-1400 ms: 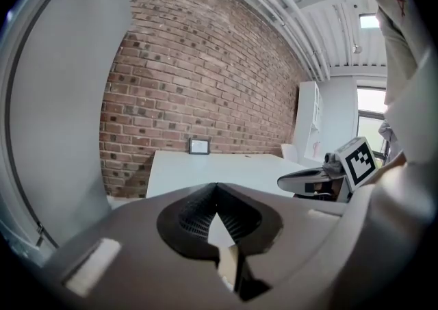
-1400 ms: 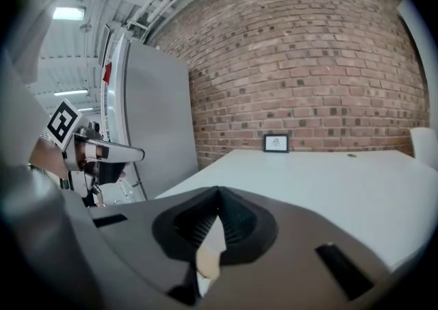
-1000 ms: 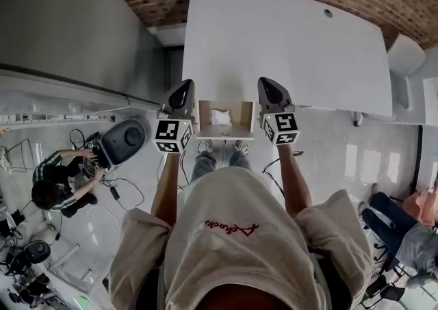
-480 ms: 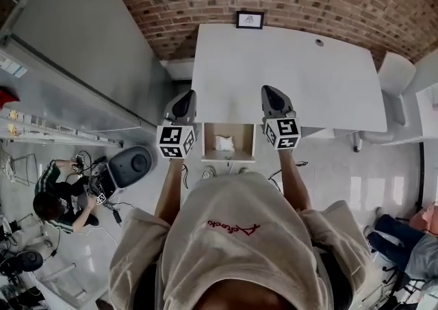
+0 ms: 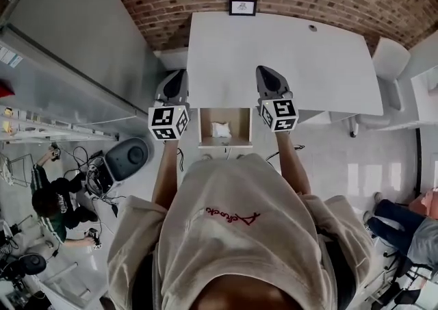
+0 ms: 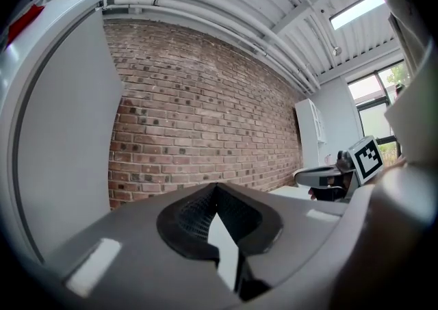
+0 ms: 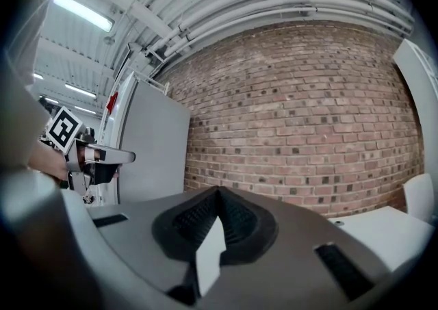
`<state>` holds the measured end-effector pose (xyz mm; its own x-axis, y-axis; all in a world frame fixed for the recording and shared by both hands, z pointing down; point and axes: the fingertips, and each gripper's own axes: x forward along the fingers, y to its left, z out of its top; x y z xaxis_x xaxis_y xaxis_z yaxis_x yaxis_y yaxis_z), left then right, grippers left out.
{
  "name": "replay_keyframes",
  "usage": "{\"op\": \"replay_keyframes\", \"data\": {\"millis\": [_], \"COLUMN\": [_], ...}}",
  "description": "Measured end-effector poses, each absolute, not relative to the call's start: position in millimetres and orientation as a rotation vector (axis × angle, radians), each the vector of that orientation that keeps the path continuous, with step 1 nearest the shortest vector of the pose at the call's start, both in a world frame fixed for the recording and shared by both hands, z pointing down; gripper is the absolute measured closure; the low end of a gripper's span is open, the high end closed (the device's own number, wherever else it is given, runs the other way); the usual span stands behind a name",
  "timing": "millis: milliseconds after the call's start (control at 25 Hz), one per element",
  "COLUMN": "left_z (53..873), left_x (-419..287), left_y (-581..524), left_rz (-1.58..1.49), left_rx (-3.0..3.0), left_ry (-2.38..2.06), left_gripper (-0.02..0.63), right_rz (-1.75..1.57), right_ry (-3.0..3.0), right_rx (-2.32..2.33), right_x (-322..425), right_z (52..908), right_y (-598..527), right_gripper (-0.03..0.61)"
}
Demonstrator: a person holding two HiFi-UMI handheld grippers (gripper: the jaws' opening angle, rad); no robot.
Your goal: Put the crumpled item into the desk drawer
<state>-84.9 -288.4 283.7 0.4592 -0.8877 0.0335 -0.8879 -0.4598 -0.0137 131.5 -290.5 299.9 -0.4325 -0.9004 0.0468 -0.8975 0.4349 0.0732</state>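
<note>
The crumpled item (image 5: 220, 128) lay inside the open desk drawer (image 5: 224, 142) at the tabletop's (image 5: 287, 55) front edge. The left hand-held gripper (image 5: 174, 77) and right hand-held gripper (image 5: 264, 72) flanked it, both pressed together and empty. A square, even push on the drawer front would probably shut it cleanly.

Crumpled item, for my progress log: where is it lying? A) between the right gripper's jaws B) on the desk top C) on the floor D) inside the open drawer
D: the white crumpled item lies on the bottom of the open drawer.
</note>
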Motion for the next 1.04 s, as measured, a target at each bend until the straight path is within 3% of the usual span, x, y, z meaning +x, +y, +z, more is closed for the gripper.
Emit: {"op": "replay_keyframes", "data": {"millis": [1040], "left_z": [295], "left_x": [-86], "left_y": [-297], "left_rz": [0.075], "left_rx": [2.665], "left_ry": [-1.605], "left_gripper": [0.606], "right_rz": [-0.032], "right_ry": [-2.611], "right_rx": [1.604], "right_x": [118], "right_z": [299], "right_y": [-301], "right_gripper": [0.568]}}
